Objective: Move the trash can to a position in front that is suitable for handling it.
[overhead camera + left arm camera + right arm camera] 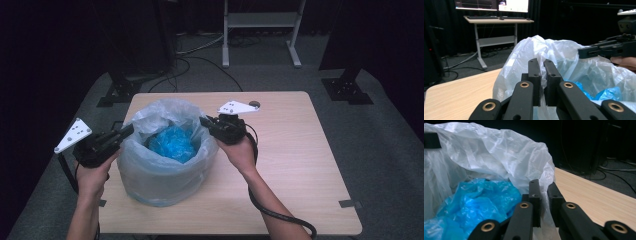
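Observation:
A round bin lined with a translucent white bag (167,172) stands on the wooden table (300,165). Crumpled blue plastic (172,142) lies inside it. My left gripper (131,128) is at the bag's left rim, and in the left gripper view its jaws (541,62) are shut on a fold of the white bag (564,52). My right gripper (202,121) is at the right rim. In its own view the right gripper (543,183) pinches the bag's edge (499,152), with the blue plastic (479,197) just to its left. The right gripper (599,51) also shows across the bag.
A small round dark disc (254,104) lies near the table's far edge. Behind the table a white desk frame (260,20) stands on the grey floor, black stand bases (347,90) sit to both sides, and cables trail across the floor. The table's right half is bare wood.

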Demonstrator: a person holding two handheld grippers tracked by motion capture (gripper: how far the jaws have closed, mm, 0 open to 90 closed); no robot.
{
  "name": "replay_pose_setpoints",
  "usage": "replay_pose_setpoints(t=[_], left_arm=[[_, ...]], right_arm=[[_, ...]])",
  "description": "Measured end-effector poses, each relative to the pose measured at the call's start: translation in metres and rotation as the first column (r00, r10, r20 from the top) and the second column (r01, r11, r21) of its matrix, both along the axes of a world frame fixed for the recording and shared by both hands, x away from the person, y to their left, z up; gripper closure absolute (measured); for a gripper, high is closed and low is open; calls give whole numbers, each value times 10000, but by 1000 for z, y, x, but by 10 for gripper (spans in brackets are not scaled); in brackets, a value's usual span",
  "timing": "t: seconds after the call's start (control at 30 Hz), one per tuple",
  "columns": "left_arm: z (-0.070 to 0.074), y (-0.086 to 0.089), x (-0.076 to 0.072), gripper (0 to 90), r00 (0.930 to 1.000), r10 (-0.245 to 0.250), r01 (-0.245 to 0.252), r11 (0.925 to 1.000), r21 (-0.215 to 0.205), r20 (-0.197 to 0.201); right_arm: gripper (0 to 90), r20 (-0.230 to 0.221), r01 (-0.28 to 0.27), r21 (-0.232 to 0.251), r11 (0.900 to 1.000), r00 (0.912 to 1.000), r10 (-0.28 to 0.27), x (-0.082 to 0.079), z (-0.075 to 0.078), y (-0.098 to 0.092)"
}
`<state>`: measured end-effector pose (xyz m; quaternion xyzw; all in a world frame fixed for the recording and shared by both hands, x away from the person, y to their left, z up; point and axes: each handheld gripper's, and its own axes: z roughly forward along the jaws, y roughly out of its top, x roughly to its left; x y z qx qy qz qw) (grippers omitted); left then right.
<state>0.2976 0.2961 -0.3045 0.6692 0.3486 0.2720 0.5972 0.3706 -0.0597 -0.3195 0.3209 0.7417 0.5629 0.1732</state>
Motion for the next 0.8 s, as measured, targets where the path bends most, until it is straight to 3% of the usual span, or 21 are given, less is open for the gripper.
replay_pose_setpoints(t=[0.1,0.2,0.23,0.27,0.37,0.6,0.7,0.73,0.8], left_arm=[[5,-9,1,859,9990,-438,437,9990,-115,-59],[10,-22,-3,859,9938,-1116,1116,9938,-9,-34],[10,-22,-3,859,9938,-1116,1116,9938,-9,-34],[13,-30,-4,863,9887,-1499,1499,9887,-46,-52],[17,-42,-4,864,9816,-1904,1906,9815,178,-141],[18,-58,-2,868,9683,-2445,2465,9684,374,-513],[19,-61,-2,868,9680,-2444,2476,9672,570,-572],[19,-62,0,867,9673,-2444,2483,9670,563,-681],[19,-62,1,867,9671,-2435,2477,9673,548,-731]], right_arm=[[874,-34,-184,190,9996,9998,185,-1,7,5],[883,66,-459,272,9986,9989,458,-7,17,13],[883,66,-459,272,9986,9989,458,-7,17,13],[883,170,-768,259,9967,9969,764,-12,23,21],[883,269,-1173,225,9928,9928,1167,-18,27,33],[886,381,-1988,-395,9793,9790,2003,-33,25,56],[886,394,-2262,-576,9724,9727,2286,-38,22,61],[888,455,-2545,-781,9639,9650,2584,-43,21,64],[889,513,-2718,-922,9579,9594,2772,-47,21,66]])
